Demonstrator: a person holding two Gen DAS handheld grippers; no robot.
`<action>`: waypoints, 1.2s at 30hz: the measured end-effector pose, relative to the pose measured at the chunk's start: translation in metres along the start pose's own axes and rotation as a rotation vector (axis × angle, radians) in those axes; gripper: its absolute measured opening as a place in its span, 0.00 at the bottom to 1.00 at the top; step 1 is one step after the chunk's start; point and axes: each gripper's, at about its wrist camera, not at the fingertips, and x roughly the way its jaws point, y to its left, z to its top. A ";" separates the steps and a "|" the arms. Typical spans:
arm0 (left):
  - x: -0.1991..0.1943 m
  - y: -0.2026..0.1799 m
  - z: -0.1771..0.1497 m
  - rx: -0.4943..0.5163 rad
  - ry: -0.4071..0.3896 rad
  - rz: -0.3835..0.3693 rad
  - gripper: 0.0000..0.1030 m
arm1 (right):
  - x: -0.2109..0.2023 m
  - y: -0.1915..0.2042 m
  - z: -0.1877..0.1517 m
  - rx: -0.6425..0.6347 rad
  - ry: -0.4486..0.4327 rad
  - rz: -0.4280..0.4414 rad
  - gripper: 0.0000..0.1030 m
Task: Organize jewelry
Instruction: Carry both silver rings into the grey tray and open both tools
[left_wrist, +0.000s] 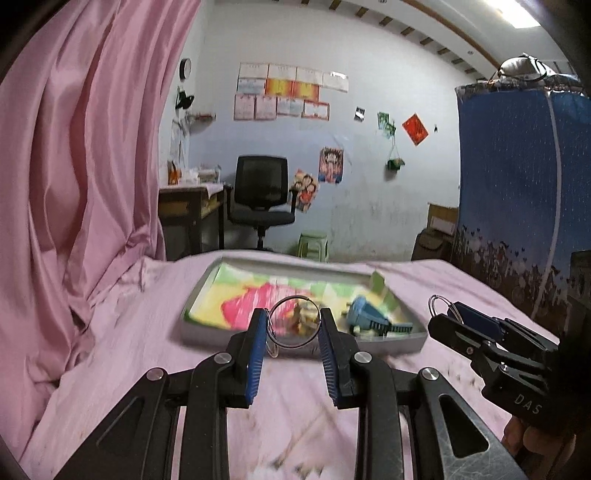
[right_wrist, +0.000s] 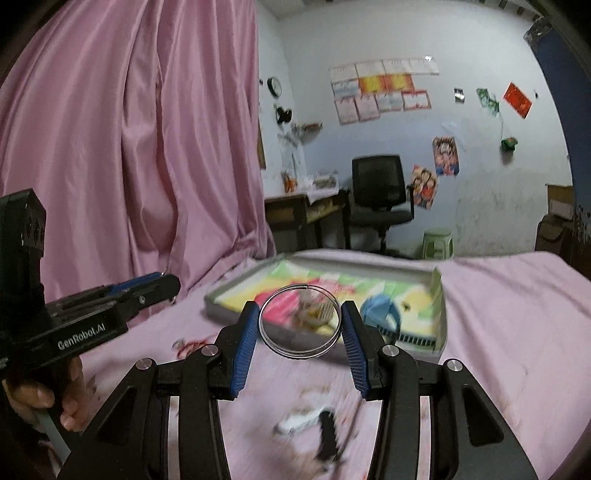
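Left gripper (left_wrist: 293, 325): black angular frame, ribbed blue rubber pads (left_wrist: 257, 350), narrowed onto a thin silver wire bangle (left_wrist: 294, 322) made of several stacked loops; hoop held upright, face-on to the lens, a pad against each side. Also seen from the right wrist view (right_wrist: 162, 282), side-on, white lettering on its black body, grasped below by a hand (right_wrist: 48, 391).

Right gripper (right_wrist: 299, 321): same black frame, same ribbed blue pads (right_wrist: 243, 347), closed on a second silver multi-loop wire bangle (right_wrist: 299, 320), likewise upright and spanning the gap between the pads. Seen from the left wrist view (left_wrist: 448, 314) at lower right, its hoop (left_wrist: 439, 305) standing up from the fingertips.

Both hoops raised above the pink, softly wrinkled bedsheet (left_wrist: 129, 350), in front of a shallow grey rectangular tray (left_wrist: 391, 341) with low straight walls. Tray floor lined with a bright sheet in pink, yellow and green patches (left_wrist: 240, 299). Inside the tray: a blue rounded plastic item (left_wrist: 364, 314) with a dark toothed strip beside it, motion-blurred; a small pale object behind the hoop, too blurred to tell.

On the sheet near the right gripper: a black and white object (right_wrist: 317, 430), smeared by blur.

Left side: hanging pink curtain (right_wrist: 129, 129), smooth sheen, deep vertical folds.
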 end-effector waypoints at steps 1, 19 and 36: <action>0.004 -0.001 0.002 0.000 -0.012 0.002 0.26 | 0.004 -0.002 0.004 0.000 -0.014 -0.004 0.39; 0.126 -0.004 0.037 -0.032 -0.031 0.053 0.26 | 0.107 -0.055 0.029 0.065 -0.052 -0.075 0.39; 0.193 0.000 0.020 -0.061 0.264 0.070 0.26 | 0.166 -0.083 -0.003 0.167 0.206 -0.118 0.39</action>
